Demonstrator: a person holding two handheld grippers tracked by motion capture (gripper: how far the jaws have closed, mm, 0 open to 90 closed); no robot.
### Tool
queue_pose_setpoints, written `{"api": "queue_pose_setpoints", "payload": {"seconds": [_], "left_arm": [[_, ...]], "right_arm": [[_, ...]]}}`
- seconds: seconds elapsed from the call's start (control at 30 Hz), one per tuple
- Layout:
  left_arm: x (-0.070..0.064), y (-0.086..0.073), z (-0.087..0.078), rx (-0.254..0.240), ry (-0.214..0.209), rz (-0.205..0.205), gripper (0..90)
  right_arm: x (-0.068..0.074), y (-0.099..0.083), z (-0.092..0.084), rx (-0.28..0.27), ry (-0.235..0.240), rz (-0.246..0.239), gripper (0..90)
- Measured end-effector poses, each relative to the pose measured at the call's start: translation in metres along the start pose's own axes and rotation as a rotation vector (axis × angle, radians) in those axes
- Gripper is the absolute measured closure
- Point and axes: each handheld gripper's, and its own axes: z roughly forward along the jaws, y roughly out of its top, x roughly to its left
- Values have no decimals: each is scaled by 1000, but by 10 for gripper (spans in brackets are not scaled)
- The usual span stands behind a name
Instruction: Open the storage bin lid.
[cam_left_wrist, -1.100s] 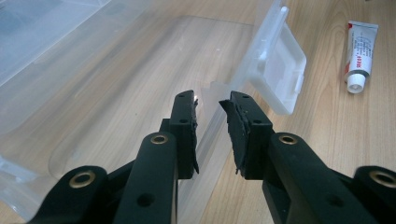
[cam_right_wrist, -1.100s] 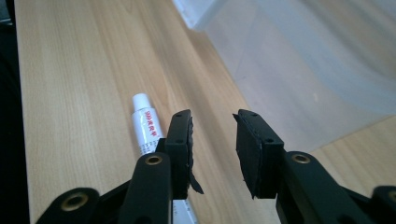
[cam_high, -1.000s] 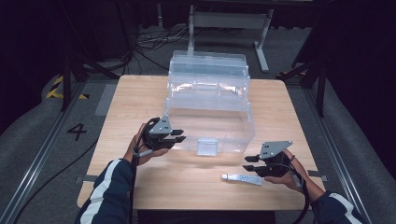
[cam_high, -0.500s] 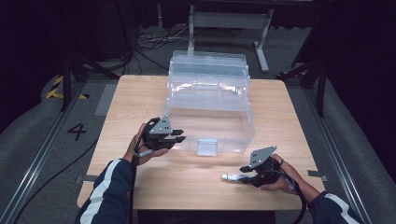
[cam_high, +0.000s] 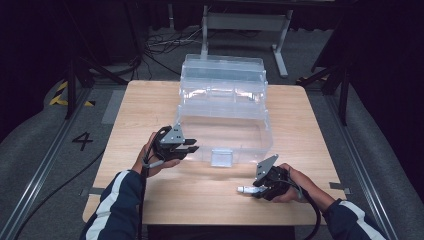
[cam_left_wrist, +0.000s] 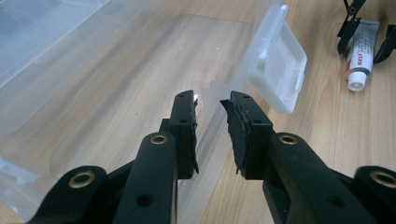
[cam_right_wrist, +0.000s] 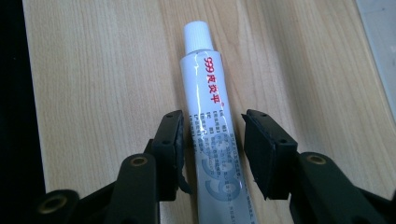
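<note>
Tube first: a small white squeeze tube with red writing and a white screw cap (cam_right_wrist: 205, 116) lies flat on the light wooden table (cam_high: 150, 105), near the front edge on our right side, a little way in front of the box. We hold our right gripper (cam_right_wrist: 212, 142) low over it, one black jaw on each side of its body. The jaws have just been opening, and there is still a gap on the right side, so we think they do not squeeze the tube yet. We came at it along its length, so the jaws can close across the thin way, which looks like the easy way to grab it.

Our left gripper (cam_left_wrist: 209, 112) sits at the front wall of the big clear plastic box with stepped trays (cam_high: 222, 100). The thin clear wall runs between the jaws, which stand only a little apart. We cannot tell if the pads press on it. We think this hand is there so the light box stays put. The box is open, and its clear flat latch (cam_left_wrist: 280, 74) hangs off the front. The tube could go inside.
</note>
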Motion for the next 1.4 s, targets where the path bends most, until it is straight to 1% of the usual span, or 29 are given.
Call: {"api": "queue_pose_setpoints", "payload": {"seconds": [0.03,0.13,0.17,0.2,0.23,0.27,0.3,0.33,0.37,0.4,0.47,0.5,0.57,0.6,0.63,0.67,0.7,0.77,0.8,0.83,0.9,0.93,1.0,1.03,1.07,1.2,1.27,1.3,1.4], "left_arm": [[0,0,0,0,0,0,723],[-1,0,0,3,4,-5,721],[-1,1,0,6,6,-5,719],[-1,1,1,12,8,-2,716],[-2,2,2,46,19,-1,696],[-2,2,5,74,33,10,657],[-3,1,6,79,35,5,639],[-3,1,6,74,35,8,635],[-3,1,5,71,38,11,633],[-3,2,4,66,37,13,637],[-4,4,1,72,45,10,598],[-4,4,1,73,61,9,559],[-4,4,-3,80,73,12,512],[-5,4,-4,88,90,11,482],[-5,4,-4,88,90,11,448],[-6,4,-6,92,103,11,448],[-6,4,-8,96,103,4,408],[-7,4,-11,93,124,3,352],[-8,4,-14,85,139,-7,329],[-8,3,-15,85,147,-11,285],[-10,2,-20,78,165,-20,260],[-12,0,-23,79,184,-17,239],[-14,-3,-28,85,223,-12,227],[-15,-5,-30,82,234,-18,215],[-16,-6,-33,80,237,-16,202],[-17,-17,-46,55,248,-48,198],[-19,-25,-51,60,260,-57,195],[-19,-25,-51,60,260,-57,193],[-22,-39,-56,79,249,-70,193]], "right_arm": [[0,0,0,0,0,0,591],[3,9,1,52,-17,-4,630],[3,12,2,71,-12,-20,646],[4,14,2,84,-13,-15,660],[4,16,2,102,-19,-19,671],[3,19,3,118,-15,-24,682],[3,22,4,138,-14,-37,695],[3,24,4,152,-19,-25,701],[3,25,4,166,-17,-26,703],[3,26,4,173,-16,-44,704],[3,28,4,185,-13,-33,705],[2,28,4,184,-10,-38,706],[1,27,4,177,-4,-35,707],[1,27,4,174,-4,-29,707],[1,27,4,174,-4,-29,707],[1,26,4,169,-4,-32,708],[1,26,4,165,-7,-32,708],[0,25,4,159,-1,-30,708],[0,25,4,159,-1,-26,708],[0,25,4,161,1,-30,708],[0,25,4,162,6,-36,708],[-1,25,4,160,8,-34,708],[-1,25,3,165,12,-39,709],[-1,25,3,167,14,-40,709],[-1,24,3,168,15,-38,708],[-2,23,1,158,14,-32,709],[-3,22,-1,149,13,-30,709],[-3,22,-1,149,13,-30,709],[-5,21,-2,141,10,-29,709]]}}
